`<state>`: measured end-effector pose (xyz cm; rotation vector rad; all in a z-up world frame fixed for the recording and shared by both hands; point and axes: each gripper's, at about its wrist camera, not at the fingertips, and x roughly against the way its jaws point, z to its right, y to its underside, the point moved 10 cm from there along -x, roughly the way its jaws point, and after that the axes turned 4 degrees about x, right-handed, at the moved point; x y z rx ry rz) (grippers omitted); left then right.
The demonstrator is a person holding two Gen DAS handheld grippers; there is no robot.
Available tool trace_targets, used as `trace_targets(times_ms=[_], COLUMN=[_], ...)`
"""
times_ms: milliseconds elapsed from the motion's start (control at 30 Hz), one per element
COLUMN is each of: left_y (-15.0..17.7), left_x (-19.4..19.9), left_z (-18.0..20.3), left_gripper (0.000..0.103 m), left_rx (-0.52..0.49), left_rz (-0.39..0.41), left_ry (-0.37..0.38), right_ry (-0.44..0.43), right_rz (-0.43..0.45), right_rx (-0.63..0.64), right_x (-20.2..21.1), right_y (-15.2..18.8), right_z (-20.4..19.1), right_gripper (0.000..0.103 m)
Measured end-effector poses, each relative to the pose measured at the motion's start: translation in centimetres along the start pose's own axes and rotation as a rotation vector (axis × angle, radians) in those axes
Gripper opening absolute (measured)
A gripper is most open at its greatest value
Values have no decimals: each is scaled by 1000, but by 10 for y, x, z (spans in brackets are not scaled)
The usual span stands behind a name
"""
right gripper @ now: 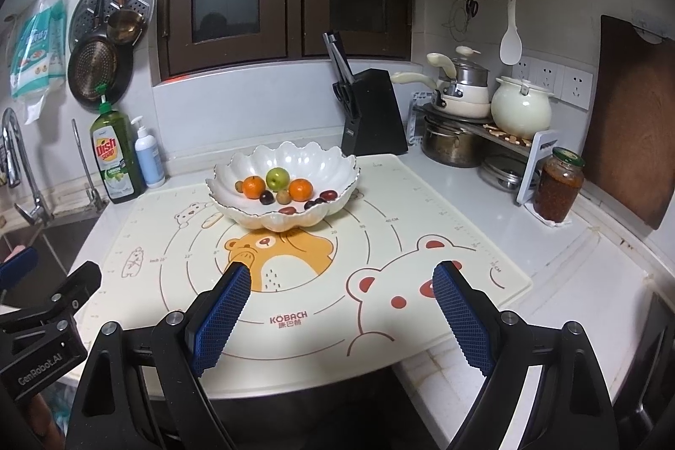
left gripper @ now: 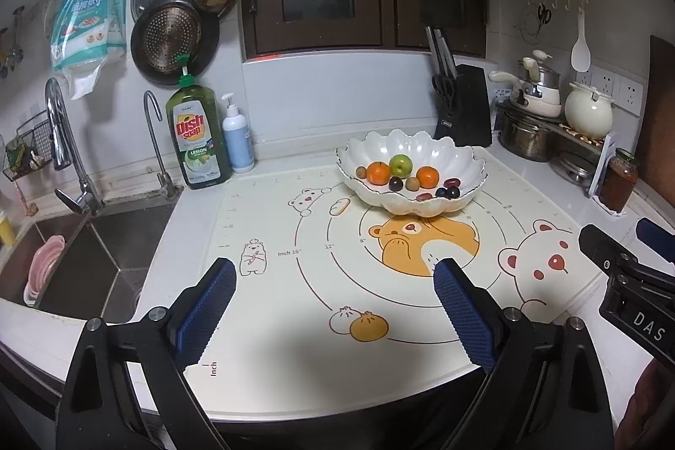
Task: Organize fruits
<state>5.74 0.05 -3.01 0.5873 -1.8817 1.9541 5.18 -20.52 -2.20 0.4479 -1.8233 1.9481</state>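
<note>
A white scalloped bowl (left gripper: 438,148) stands at the back of the cartoon-bear mat (left gripper: 337,281). In it lie a green apple (left gripper: 400,165), two oranges (left gripper: 378,173), and several small dark and brown fruits. The bowl also shows in the right wrist view (right gripper: 295,154) with the apple (right gripper: 277,178). My left gripper (left gripper: 335,273) is open and empty, low over the mat's front, well short of the bowl. My right gripper (right gripper: 341,279) is open and empty, also near the mat's front edge. Each gripper's body shows at the edge of the other's view.
A sink (left gripper: 84,260) and taps lie to the left. Dish soap (left gripper: 196,138) and a pump bottle (left gripper: 237,142) stand behind the mat. A knife block (right gripper: 373,112), pots (right gripper: 460,121), a jar (right gripper: 557,184) and a wooden board (right gripper: 633,121) stand at the right.
</note>
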Motion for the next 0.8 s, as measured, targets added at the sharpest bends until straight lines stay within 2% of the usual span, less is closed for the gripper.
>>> trace_targets(times_ms=[700,800], left_y=[6,4], left_x=[-8,-11], left_z=[5,7], left_gripper=[96,101], left_rx=[-1,-9], left_rz=[-22,-23], left_ry=[24,20], right_ry=[0,3], right_rz=[-4,-10], right_rx=[2,1], right_x=[0,-3], right_y=[2,3], right_z=[-1,0], right_gripper=[89,89])
